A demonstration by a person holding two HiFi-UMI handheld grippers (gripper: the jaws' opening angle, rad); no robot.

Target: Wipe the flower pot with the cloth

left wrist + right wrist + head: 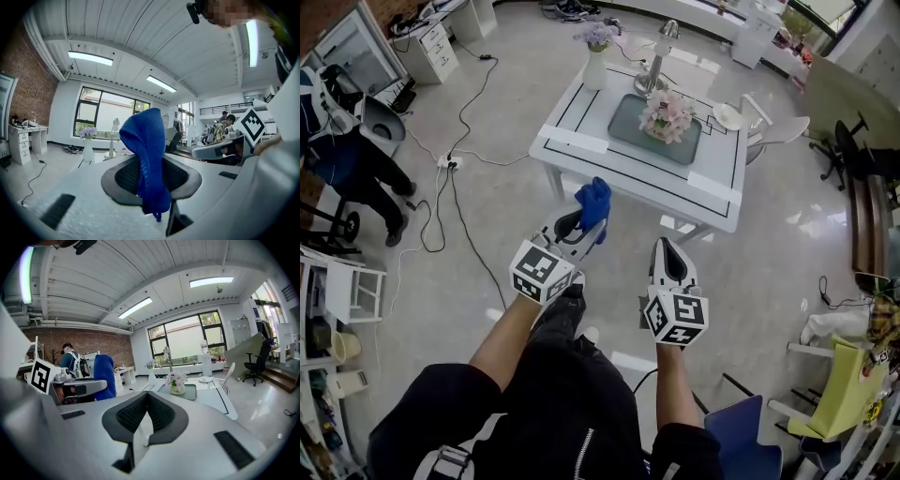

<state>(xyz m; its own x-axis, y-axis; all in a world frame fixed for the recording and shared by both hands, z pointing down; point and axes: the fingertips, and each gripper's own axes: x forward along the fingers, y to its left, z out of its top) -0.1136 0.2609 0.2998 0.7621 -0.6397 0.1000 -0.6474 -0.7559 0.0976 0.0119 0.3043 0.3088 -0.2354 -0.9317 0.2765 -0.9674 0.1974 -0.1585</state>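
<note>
Left gripper [586, 223]: jaws clamped on crumpled blue cloth [594, 199], above the floor. Right gripper [668, 248]: jaws together, empty. Beyond: white rectangular surface [609, 157], grey tray [623, 127], small pink-blossomed flower pot [662, 120], well apart from cloth.

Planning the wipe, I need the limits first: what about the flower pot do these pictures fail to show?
Head view: blossoms cover most of the flower pot; its surface is too small to judge.
Left gripper view: the cloth hides nearly all of the pot.
Right gripper view: pot tiny, its print unreadable.
</note>
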